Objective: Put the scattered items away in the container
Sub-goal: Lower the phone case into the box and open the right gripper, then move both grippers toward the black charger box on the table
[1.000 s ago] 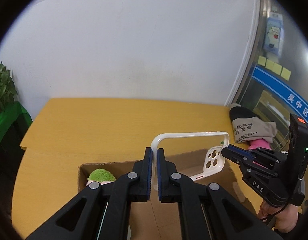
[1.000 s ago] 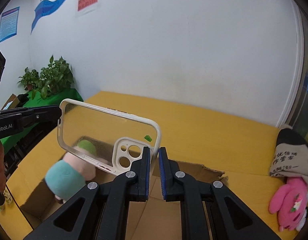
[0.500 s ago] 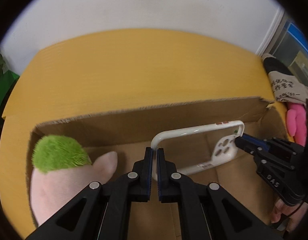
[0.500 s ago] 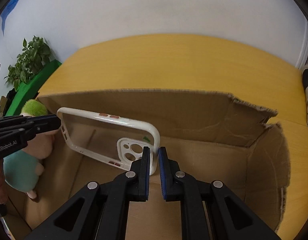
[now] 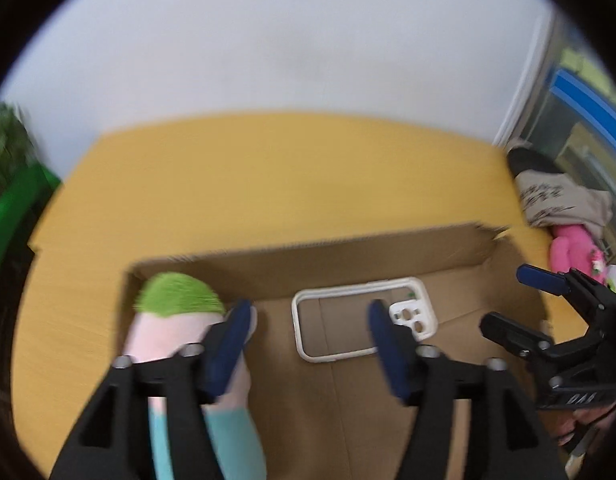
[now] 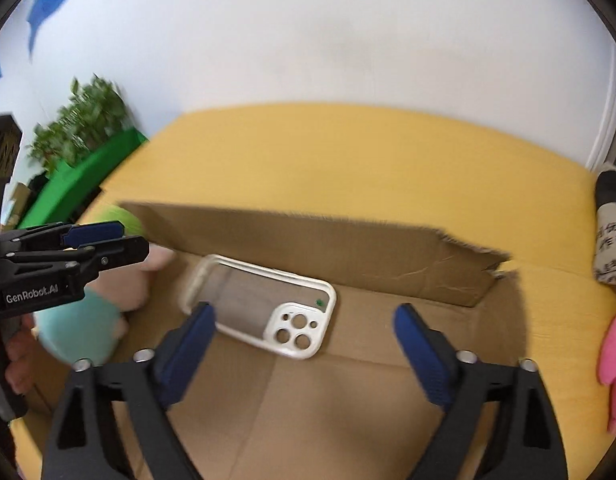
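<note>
A clear phone case with a white rim [image 5: 362, 318] lies flat on the floor of an open cardboard box [image 5: 348, 252]; it also shows in the right wrist view [image 6: 263, 308]. My left gripper [image 5: 308, 332] is open and empty above it. My right gripper [image 6: 303, 332] is open and empty above the case too, and shows at the right of the left wrist view [image 5: 520, 300]. A plush toy with green hair, pink face and teal body [image 5: 175, 320] lies in the box's left end.
The box [image 6: 348, 248] stands on a yellow table [image 5: 267, 172]. A pink plush [image 5: 570, 248] and a grey and black folded cloth [image 5: 556, 196] lie at the table's right end. A green plant [image 6: 79, 128] stands beyond the left edge.
Both grippers have opened and let go of the phone case, which now lies on the box floor. Both have lifted slightly.
</note>
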A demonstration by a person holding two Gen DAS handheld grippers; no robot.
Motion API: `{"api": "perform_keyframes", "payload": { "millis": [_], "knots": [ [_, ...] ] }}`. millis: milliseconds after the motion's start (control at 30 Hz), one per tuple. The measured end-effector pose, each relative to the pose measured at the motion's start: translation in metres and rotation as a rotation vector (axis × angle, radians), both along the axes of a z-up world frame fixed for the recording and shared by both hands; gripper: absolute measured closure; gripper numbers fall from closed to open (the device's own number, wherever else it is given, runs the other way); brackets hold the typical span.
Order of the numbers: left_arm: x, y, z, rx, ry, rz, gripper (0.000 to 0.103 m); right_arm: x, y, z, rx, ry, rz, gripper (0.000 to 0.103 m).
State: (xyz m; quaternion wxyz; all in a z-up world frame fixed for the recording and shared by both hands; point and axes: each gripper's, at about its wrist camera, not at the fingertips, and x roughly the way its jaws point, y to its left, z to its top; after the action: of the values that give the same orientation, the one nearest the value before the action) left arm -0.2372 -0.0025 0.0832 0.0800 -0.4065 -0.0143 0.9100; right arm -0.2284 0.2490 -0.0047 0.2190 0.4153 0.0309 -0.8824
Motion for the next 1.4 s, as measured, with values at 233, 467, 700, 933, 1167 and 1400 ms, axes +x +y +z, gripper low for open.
{"api": "perform_keyframes", "payload": {
  "millis": [233,467,700,933,1167,1400],
  "knots": [
    [0.094,0.008,0.039,0.011,0.151,-0.091,0.098,0.096,0.019,0.055,-0.056,0.136,-0.008,0.074],
    [0.154,0.016,0.044,0.015,0.21,0.001,0.011,0.17,0.023,0.06,-0.073,0.14,-0.03,0.002],
    [0.195,0.025,0.047,0.135,0.201,-0.063,0.099,0.223,0.041,0.066,-0.097,0.142,-0.008,0.088],
    [0.244,0.028,0.039,0.19,0.223,-0.069,0.01,0.276,0.084,0.06,-0.092,0.171,-0.041,0.003],
    [0.262,0.057,-0.007,0.271,0.05,-0.172,0.01,0.322,0.159,-0.002,-0.106,-0.006,-0.067,0.0],
    [0.266,0.12,-0.062,0.338,-0.142,-0.321,0.01,0.354,0.181,-0.071,-0.202,-0.187,-0.057,0.0]
  ]
}}
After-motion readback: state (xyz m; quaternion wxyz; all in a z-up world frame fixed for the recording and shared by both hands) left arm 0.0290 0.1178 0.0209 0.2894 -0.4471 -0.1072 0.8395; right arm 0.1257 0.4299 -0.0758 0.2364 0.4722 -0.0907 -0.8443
